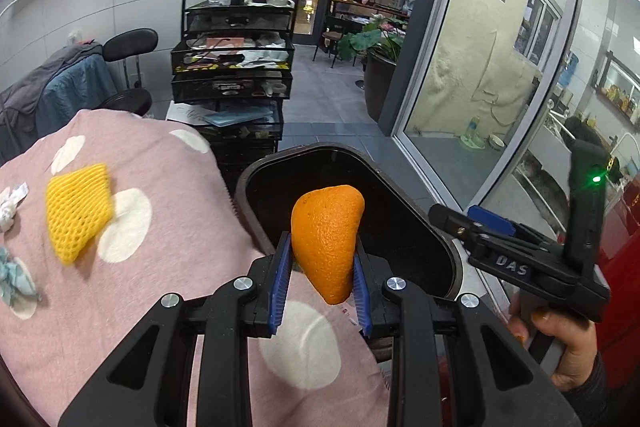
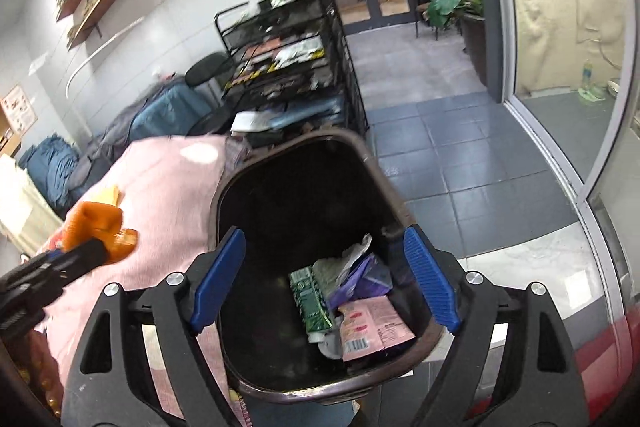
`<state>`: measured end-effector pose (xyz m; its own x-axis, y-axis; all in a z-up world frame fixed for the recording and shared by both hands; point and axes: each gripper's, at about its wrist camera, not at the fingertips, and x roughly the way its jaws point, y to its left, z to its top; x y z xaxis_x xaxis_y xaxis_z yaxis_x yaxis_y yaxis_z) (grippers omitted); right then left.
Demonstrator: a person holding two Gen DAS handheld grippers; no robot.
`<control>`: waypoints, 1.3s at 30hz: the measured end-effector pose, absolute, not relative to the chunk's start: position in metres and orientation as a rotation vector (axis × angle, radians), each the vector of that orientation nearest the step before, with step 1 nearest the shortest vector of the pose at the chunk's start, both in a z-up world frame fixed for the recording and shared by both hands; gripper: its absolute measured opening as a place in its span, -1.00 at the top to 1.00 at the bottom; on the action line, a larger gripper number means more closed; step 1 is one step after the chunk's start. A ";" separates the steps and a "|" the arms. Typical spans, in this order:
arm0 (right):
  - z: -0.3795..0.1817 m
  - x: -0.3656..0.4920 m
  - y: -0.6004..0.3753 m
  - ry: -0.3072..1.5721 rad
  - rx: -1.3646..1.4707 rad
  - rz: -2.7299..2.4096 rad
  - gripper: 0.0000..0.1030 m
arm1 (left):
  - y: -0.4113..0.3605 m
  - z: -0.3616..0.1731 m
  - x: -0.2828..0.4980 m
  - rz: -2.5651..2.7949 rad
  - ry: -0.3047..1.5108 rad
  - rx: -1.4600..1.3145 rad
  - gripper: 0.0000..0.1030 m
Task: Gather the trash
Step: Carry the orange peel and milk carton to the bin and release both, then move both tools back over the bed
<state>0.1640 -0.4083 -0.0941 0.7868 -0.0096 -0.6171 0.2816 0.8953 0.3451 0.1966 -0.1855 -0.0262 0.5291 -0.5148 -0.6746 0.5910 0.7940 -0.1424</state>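
My left gripper (image 1: 322, 267) is shut on a piece of orange peel (image 1: 326, 239) and holds it at the near edge of a dark trash bin (image 1: 440, 239). The peel also shows at the left of the right wrist view (image 2: 98, 227). My right gripper (image 2: 322, 279) is open and empty, above the bin (image 2: 288, 393). Inside the bin lie a green carton (image 2: 310, 297), a pink packet (image 2: 370, 329) and crumpled wrappers (image 2: 352, 267). On the pink dotted blanket (image 1: 120, 307) lie a yellow foam fruit net (image 1: 78, 211), a crumpled white wrapper (image 1: 10, 203) and a pale blue wad (image 1: 16, 279).
A black mesh cart (image 1: 236, 67) with bottles on top stands behind the blanket. A chair with clothes (image 1: 72, 91) is at the left. A glass wall (image 1: 500, 67) runs along the right, a potted plant (image 1: 376, 67) stands beyond the bin. The floor is grey tile (image 2: 460, 155).
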 end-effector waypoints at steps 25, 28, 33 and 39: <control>-0.090 0.148 -0.435 0.631 0.451 -0.235 -0.76 | -0.234 -0.049 0.205 -0.660 0.791 0.255 -0.70; -0.090 0.149 -0.433 0.630 0.447 -0.231 -0.77 | -0.233 -0.043 0.200 -0.647 0.760 0.273 -0.75; -0.087 0.150 -0.428 0.625 0.441 -0.219 -0.78 | -0.223 -0.036 0.195 -0.642 0.736 0.259 -0.76; -0.083 0.150 -0.419 0.619 0.431 -0.192 -0.78 | -0.202 -0.021 0.181 -0.622 0.673 0.237 -0.83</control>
